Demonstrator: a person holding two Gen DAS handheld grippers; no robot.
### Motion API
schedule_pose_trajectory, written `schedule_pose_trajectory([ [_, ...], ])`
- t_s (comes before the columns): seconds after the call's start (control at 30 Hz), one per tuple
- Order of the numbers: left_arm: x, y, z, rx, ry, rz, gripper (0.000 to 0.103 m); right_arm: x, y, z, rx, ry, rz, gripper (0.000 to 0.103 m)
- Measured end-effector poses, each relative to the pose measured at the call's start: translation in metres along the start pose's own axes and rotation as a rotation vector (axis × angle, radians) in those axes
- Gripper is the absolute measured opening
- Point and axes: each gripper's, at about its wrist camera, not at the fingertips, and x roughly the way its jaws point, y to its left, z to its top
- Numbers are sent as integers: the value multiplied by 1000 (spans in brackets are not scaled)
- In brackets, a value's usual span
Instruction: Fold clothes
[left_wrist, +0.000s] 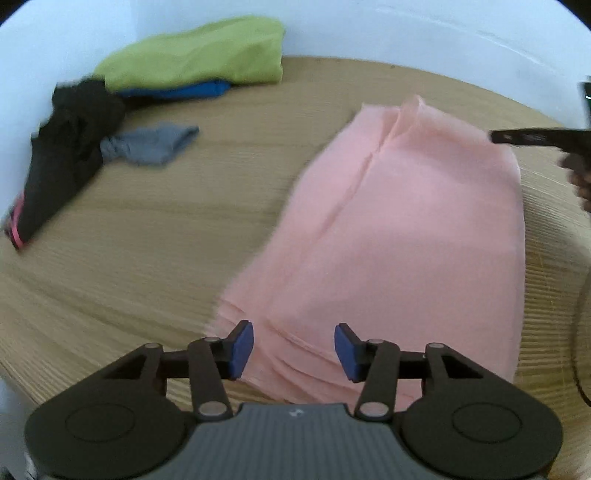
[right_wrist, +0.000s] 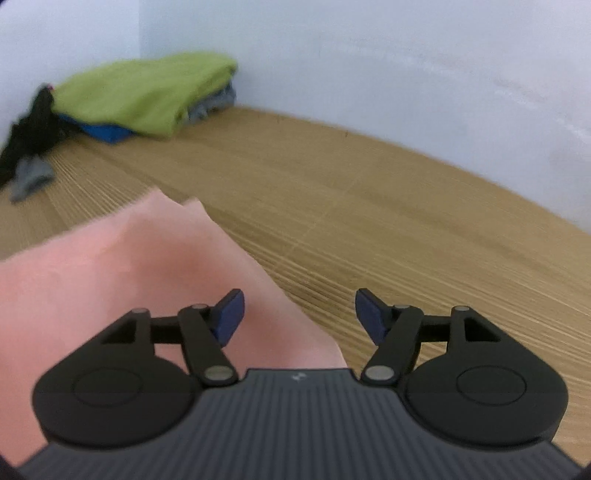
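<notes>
I see the pink cloth (left_wrist: 399, 236) lying flat on the tabletop (left_wrist: 147, 258). My left hand-held gripper (left_wrist: 294, 349) and right hand-held gripper (right_wrist: 299, 317) hang above the pink cloth, both wide apart, holding nothing.

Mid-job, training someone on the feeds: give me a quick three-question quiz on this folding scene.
1. True or false: the left hand-held gripper is shut on the pink cloth.
2. What lies directly under the green garment? A) blue garment B) grey sock C) pink cloth
3. Fill in: the right hand-held gripper hovers over the pink cloth's ____ edge.

Key: 1 false, jaws open; 2 A; 3 right.
</notes>
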Motion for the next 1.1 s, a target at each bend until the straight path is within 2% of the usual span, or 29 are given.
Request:
schedule_pose_trajectory([
  [0.13, -1, 28, 14, 93, -38, -5, 58, -73, 18, -25, 118, -6, 67, 74],
  [0.23, 19, 54, 26, 115, 15, -146, 59, -116, 43, -70, 300, 62, 164, 74],
  [0.3, 31, 60, 27, 158, 37, -195, 59, -135, 65, -99, 442, 100, 185, 74],
  [0.43, 52, 65, 24, 240, 86, -270, 59, -156, 102, -148, 687, 144, 179, 74],
  [0.5, 57, 66, 23, 257, 113, -332, 59, -161, 118, -164, 792, 114, 178, 74],
  [0.6, 59, 63, 20, 295, 120, -397, 62, -159, 138, -172, 901, 90, 210, 74],
  [0.63, 60, 62, 20, 307, 120, -407, 66, -158, 143, -173, 923, 87, 223, 74],
  [0.7, 61, 60, 20, 332, 121, -416, 66, -155, 153, -172, 942, 81, 235, 73],
  [0.93, 61, 54, 21, 389, 133, -432, 70, -150, 183, -156, 837, 100, 183, 73],
  [1.0, 59, 46, 20, 427, 133, -405, 62, -148, 192, -149, 774, 112, 159, 69],
  [1.03, 58, 43, 20, 441, 132, -398, 56, -145, 195, -147, 755, 119, 147, 60],
  [1.07, 58, 42, 21, 433, 138, -414, 44, -143, 197, -145, 741, 124, 137, 47],
  [1.1, 58, 42, 22, 424, 144, -432, 35, -140, 199, -144, 727, 129, 128, 39],
])
